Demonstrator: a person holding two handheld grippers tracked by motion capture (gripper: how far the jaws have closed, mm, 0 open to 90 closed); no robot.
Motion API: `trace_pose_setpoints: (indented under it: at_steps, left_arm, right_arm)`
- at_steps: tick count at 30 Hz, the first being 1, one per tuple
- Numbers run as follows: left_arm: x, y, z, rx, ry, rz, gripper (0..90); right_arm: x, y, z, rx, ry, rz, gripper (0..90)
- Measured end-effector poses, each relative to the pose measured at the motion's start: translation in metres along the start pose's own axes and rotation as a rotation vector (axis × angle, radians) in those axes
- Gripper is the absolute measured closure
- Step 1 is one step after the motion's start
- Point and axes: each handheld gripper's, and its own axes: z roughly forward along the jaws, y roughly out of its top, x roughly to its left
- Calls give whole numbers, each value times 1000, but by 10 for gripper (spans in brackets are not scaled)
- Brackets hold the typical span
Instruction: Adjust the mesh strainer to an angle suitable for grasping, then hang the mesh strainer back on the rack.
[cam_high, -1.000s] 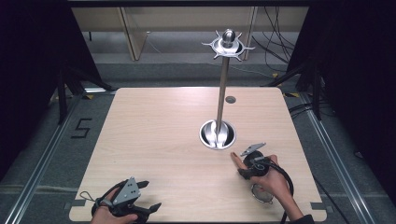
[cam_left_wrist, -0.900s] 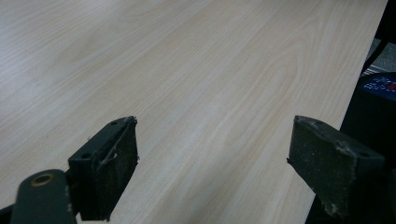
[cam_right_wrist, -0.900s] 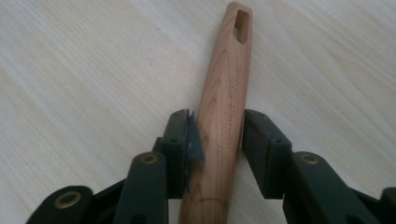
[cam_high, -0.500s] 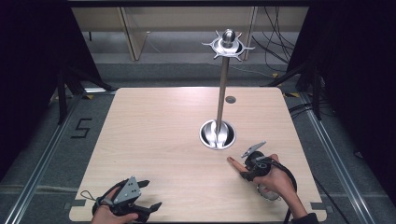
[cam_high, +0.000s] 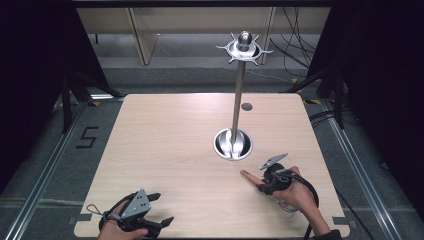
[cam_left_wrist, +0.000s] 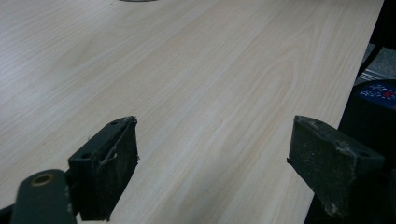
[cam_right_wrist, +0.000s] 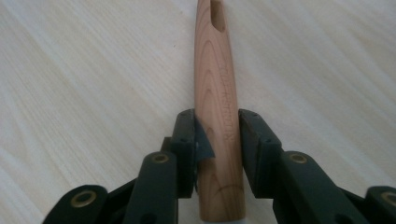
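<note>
R tool (cam_right_wrist: 217, 140) on smooth tapered wood handle (cam_right_wrist: 215, 79), grain lengthwise

Right gripper (cam_right_wrist: 217, 149) clamped tight; left gripper (cam_left_wrist: 215, 158) spread wide.

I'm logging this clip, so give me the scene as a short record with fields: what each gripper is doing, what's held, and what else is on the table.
surface: light wooden table
right gripper: jaws have just been closing, now shut on the wooden handle
handle position: lying on the table, its holed end pointing away from the gripper
left gripper: open, nothing between its jaws, low over the near table edge
other item: tall metal stand on a round base, pronged top bare
stand location: beyond the right gripper, apart from it
</note>
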Motion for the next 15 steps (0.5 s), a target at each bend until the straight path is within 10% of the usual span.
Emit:
trace_pose_setpoints:
  at_steps: [15]
  left_arm:
    - [4, 0, -1, 15, 19, 30, 153]
  right_arm:
    - [-1, -1, -18, -120, 10, 6, 708]
